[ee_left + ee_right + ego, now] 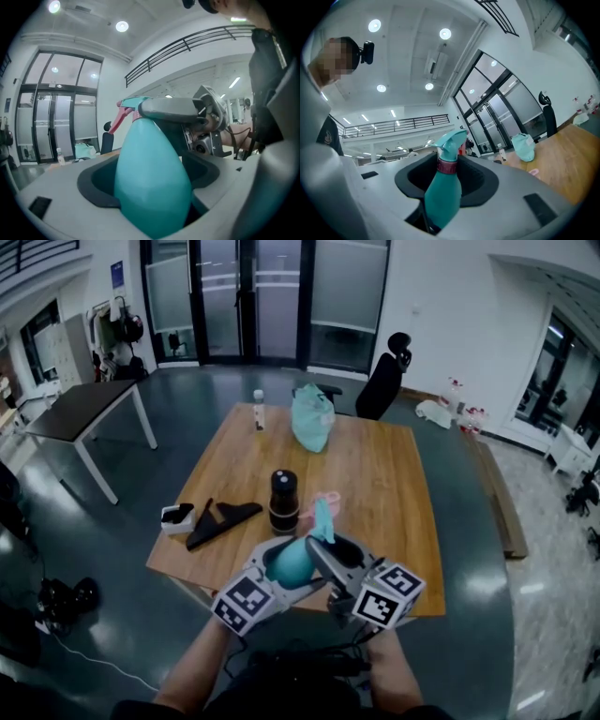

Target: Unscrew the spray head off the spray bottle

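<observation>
Item: teal spray bottle [291, 560], held off the wooden surface [394, 484] and seen over its near edge in the head view, tilted with the spray head [322, 519] pointing away from the person; pink collar [448, 166] under the head, pink trigger [121, 117] at its front. Left gripper [277, 570]: fingers closed on the bottle's round body, which filled the dark recess between them. Right gripper [330, 554]: fingers set around the neck and collar, standing apart, with dark gaps showing to either side of the collar and no pressing on it to be seen. Both forearms [202, 662] were bare, low in the head view. Also on the surface: a black cylindrical flask [283, 502], upright, just beyond the grippers; a black angled object [220, 518] and a small white-and-black box [176, 517] to its left; a pink item [328, 496], partly hidden behind the spray head; a teal bag [312, 418] and a small clear bottle [259, 411] at the far edge. Behind the surface: a black office chair [384, 381].
</observation>
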Tool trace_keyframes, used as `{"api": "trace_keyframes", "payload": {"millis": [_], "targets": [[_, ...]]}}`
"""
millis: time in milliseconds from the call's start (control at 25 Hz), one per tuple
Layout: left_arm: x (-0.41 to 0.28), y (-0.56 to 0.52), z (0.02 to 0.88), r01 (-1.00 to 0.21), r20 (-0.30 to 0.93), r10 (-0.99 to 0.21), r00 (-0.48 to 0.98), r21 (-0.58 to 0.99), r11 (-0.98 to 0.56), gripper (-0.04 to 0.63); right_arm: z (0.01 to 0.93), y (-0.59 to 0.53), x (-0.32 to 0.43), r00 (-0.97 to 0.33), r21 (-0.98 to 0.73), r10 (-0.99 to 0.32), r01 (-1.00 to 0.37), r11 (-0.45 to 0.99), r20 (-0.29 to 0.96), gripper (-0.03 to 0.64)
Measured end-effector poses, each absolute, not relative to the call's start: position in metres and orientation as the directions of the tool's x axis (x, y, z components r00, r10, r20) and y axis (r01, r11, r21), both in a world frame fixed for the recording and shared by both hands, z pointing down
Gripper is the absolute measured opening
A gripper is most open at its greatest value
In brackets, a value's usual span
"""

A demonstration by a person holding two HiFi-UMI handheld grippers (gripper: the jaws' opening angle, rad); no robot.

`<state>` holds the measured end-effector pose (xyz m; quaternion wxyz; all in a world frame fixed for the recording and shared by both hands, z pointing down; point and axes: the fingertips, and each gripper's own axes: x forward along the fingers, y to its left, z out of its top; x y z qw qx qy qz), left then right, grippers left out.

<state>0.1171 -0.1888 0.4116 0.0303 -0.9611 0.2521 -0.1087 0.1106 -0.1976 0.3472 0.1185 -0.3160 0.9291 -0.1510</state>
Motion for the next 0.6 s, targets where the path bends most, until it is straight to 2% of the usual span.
{"api": "trace_keyframes", "payload": {"millis": [280,440,600], "targets": [[0.112,-0.179,0.400,-0.347,0.137,-0.348,0.928,-0.034,-0.937,0.419,0.336,-0.190,0.101,-0.830,-0.305,-0.532,-0.469,0.829,-0.170,0.138],[0.106,-0.167,0.390,-0.241,0.092,-0.240,0.966,-0.004,-0.971,0.419,0.325,-0.179,0.093,-0.877,-0.252,-0.434,-0.382,0.889,-0.205,0.138],[0.098,-0.158,0.378,-0.183,0.048,-0.183,0.982,0.005,-0.983,0.419,0.314,-0.168,0.083,-0.909,-0.194,-0.344,-0.303,0.933,-0.234,0.138]]}}
